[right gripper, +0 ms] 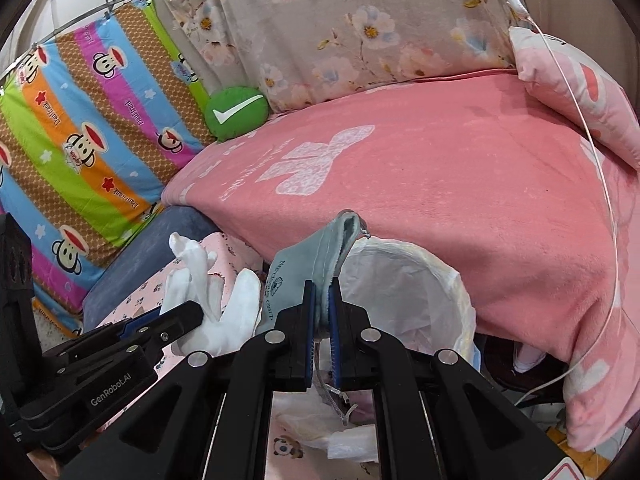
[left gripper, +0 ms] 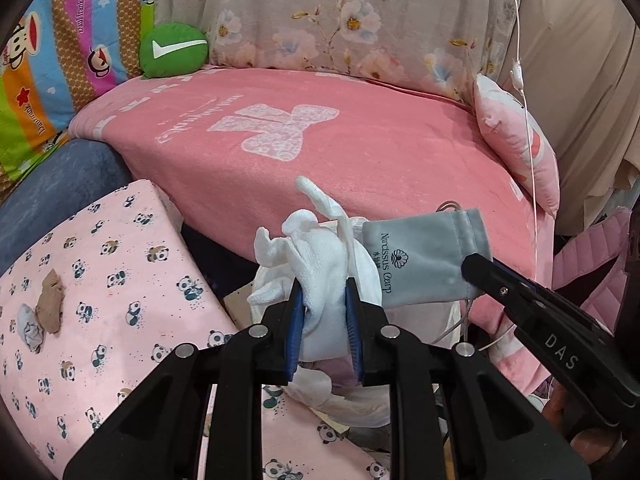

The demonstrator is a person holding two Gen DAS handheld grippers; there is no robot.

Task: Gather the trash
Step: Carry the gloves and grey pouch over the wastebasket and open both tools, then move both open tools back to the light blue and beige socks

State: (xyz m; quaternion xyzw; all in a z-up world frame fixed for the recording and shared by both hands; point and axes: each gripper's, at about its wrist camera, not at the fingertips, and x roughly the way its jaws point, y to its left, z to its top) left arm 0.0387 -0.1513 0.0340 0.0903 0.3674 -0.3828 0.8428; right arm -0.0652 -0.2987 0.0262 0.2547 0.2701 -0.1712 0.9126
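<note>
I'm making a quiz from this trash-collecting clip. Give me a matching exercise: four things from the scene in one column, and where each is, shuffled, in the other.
Things:
1. white glove
2. grey pouch
3. green cushion
4. brown scrap

Places:
A. lying on the panda-print cloth
B. at the back corner of the pink blanket
C. clamped in the right gripper
D. clamped in the left gripper

Pairs: 1-D, 2-C, 3-B, 4-A

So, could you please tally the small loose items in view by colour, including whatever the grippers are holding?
White: 2, the white glove in the left gripper and a crumpled white wad
Grey: 1, the grey pouch in the right gripper
Brown: 1, a crumpled brown scrap
Total: 4
</note>
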